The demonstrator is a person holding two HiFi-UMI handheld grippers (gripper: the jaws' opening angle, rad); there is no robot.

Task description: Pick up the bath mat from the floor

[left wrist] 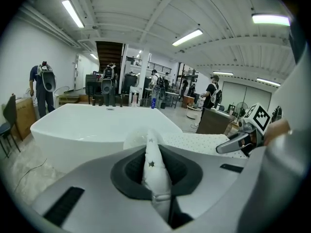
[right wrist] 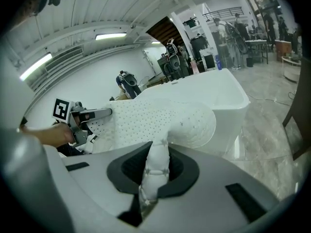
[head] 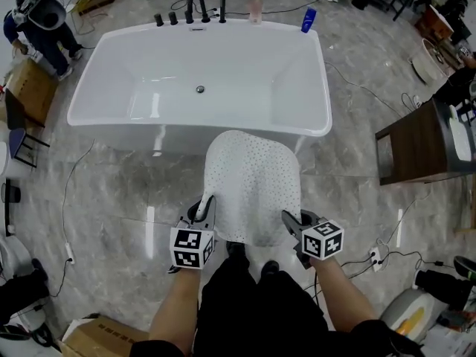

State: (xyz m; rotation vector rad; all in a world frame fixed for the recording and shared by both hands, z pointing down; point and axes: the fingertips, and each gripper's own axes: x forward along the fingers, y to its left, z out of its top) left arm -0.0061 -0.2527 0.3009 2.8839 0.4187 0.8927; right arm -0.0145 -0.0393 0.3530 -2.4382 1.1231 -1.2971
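Observation:
A white perforated bath mat (head: 253, 184) hangs lifted off the floor in front of the bathtub, stretched between both grippers. My left gripper (head: 204, 208) is shut on the mat's near left corner. My right gripper (head: 291, 222) is shut on the near right corner. In the left gripper view a pinched fold of the mat (left wrist: 156, 171) stands between the jaws, and the right gripper (left wrist: 238, 142) shows across the sheet. The right gripper view shows the mat (right wrist: 160, 120) spreading away from a clamped fold, with the left gripper (right wrist: 90, 114) at the far side.
A white freestanding bathtub (head: 201, 80) stands just beyond the mat, with black taps and bottles on its far rim. A dark wooden cabinet (head: 420, 143) is at the right. Cables (head: 387, 255) cross the marble floor. A person (head: 41, 24) stands at the far left.

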